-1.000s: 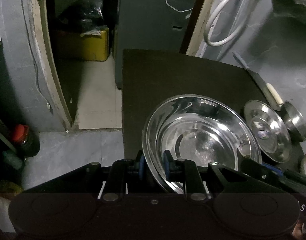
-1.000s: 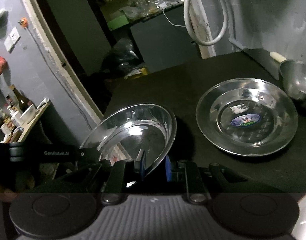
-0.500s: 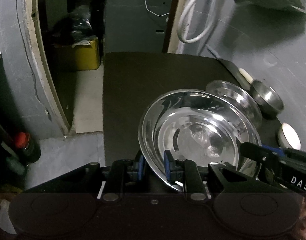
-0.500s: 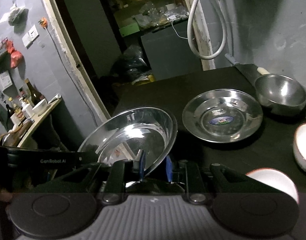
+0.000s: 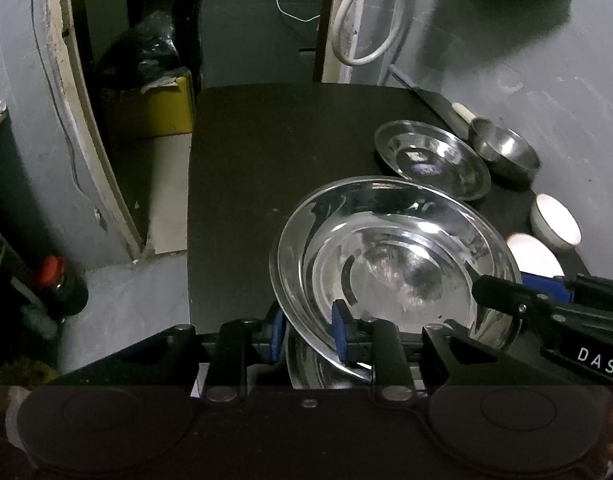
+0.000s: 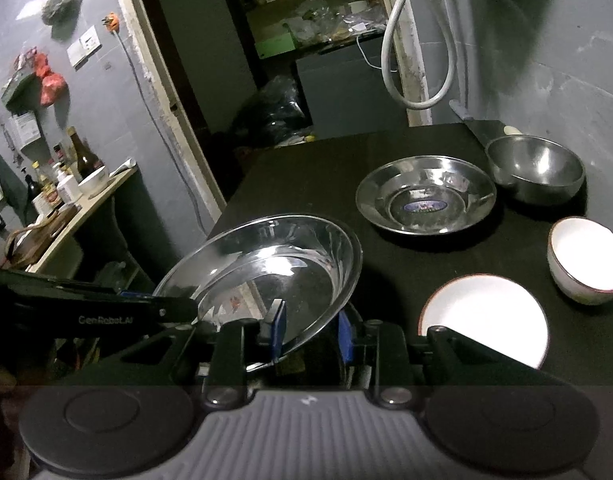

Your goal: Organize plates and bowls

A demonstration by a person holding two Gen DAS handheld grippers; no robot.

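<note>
We held the large steel plate [image 5: 390, 264] tilted over the black table [image 5: 274, 152], its rim between both opening grippers, left gripper [image 5: 308, 338], right gripper [image 6: 311, 334] (pads apparently easing off), smaller steel plate [image 6: 426, 196], steel bowl [image 6: 536, 174] and white bowls [image 6: 586, 266] beyond.

Large round steel plate [image 5: 390, 256] polished, mirror-glossy; smaller round steel plate [image 6: 426, 196] duller shine; white glazed ceramic bowl [image 6: 586, 266] smooth; black tabletop [image 6: 306, 176] matt.
</note>
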